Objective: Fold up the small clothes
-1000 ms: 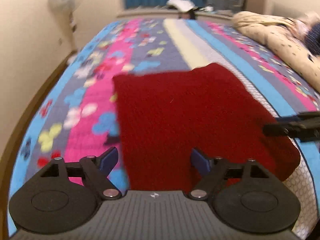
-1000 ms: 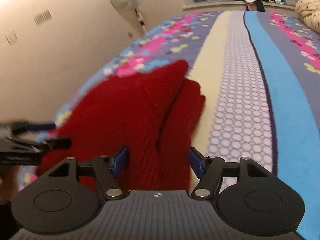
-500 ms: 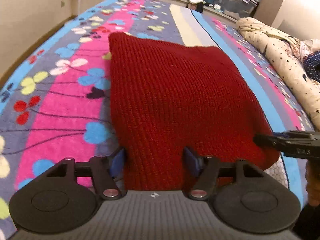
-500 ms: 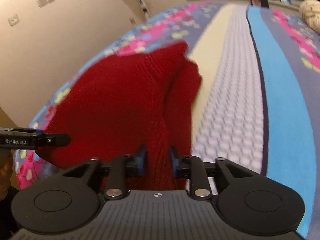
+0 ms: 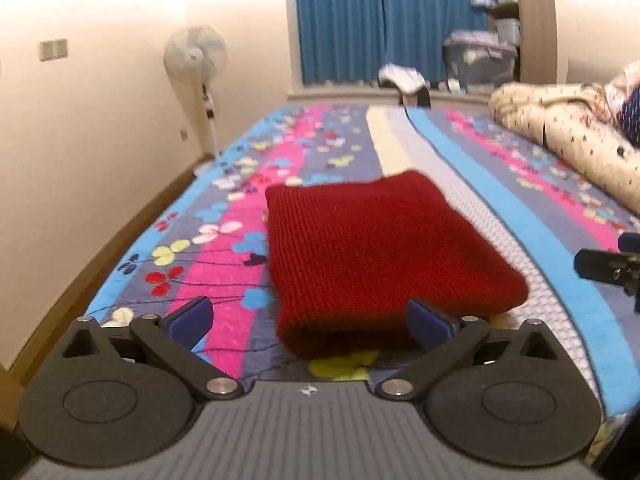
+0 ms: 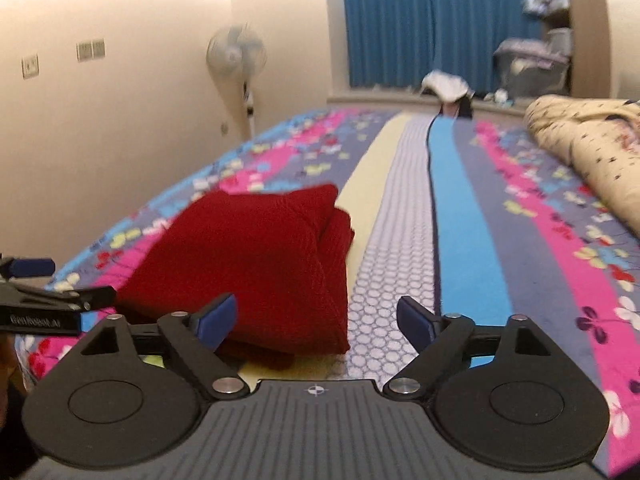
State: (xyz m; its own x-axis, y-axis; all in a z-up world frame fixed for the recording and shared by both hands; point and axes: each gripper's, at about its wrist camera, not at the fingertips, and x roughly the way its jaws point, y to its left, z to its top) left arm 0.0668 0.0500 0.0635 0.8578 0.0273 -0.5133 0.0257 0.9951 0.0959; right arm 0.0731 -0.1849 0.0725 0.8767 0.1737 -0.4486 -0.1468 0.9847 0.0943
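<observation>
A dark red knitted garment [image 5: 372, 252] lies folded in a thick rectangle on the striped, flowered bedspread [image 5: 224, 248]. My left gripper [image 5: 310, 322] is open and empty, just short of the garment's near edge. In the right wrist view the garment [image 6: 256, 264] lies left of centre, its folded layers showing on the right side. My right gripper [image 6: 316, 318] is open and empty, pulled back from the garment's near right corner. The left gripper [image 6: 52, 292] shows at that view's left edge, and the right gripper [image 5: 608, 270] at the left wrist view's right edge.
A rolled cream blanket [image 5: 560, 140] lies along the bed's right side. A standing fan [image 5: 196, 56] is by the left wall. Blue curtains [image 5: 384, 20], storage boxes [image 5: 478, 58] and a small clothes pile [image 5: 402, 78] are beyond the far end of the bed.
Both grippers were shut on the garment's near edge half a second ago. They have opened, let it go, and drawn back and up; the garment now rests folded on the bed.
</observation>
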